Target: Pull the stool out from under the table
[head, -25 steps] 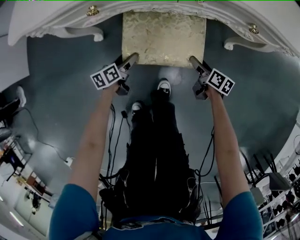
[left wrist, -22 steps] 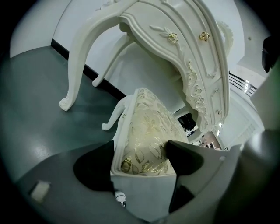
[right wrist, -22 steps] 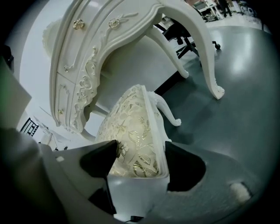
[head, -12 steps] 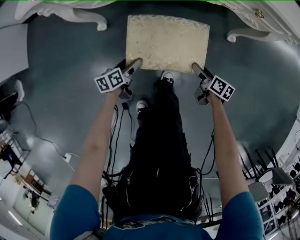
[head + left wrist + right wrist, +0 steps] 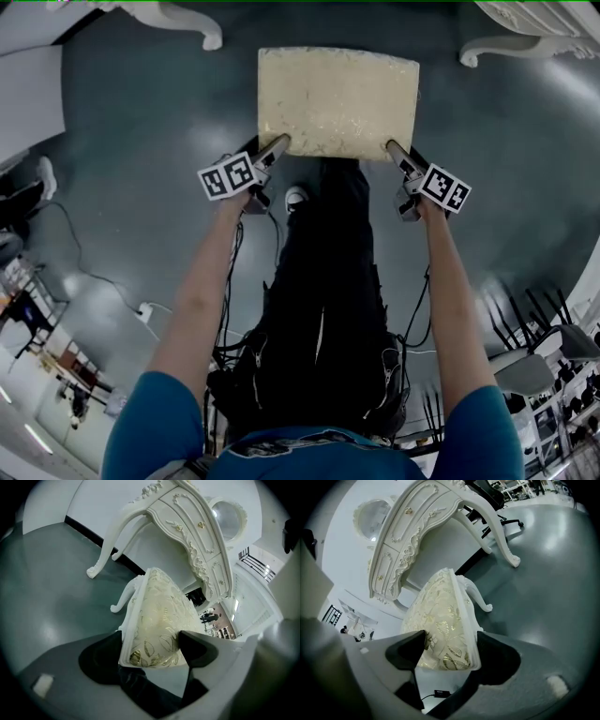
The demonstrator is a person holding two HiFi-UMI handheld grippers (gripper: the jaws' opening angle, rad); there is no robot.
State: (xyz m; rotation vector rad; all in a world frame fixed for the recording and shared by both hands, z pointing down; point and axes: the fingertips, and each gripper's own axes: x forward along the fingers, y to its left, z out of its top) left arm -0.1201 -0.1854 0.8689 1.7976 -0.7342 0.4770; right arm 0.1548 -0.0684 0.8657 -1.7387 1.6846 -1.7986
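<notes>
Two grips hold: our left gripper (image 5: 279,142) and right gripper (image 5: 393,146) each clamp a near corner of the stool (image 5: 337,98). We have dragged it clear of the table (image 5: 192,21), so the pull looks nearly done.

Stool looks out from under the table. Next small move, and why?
Probably open both grippers and let go. The stool's whole seat lies clear of the table legs, the left gripper and right gripper each clamp a near corner, and the person's shoe sits just behind it, leaving little room to pull.
</notes>
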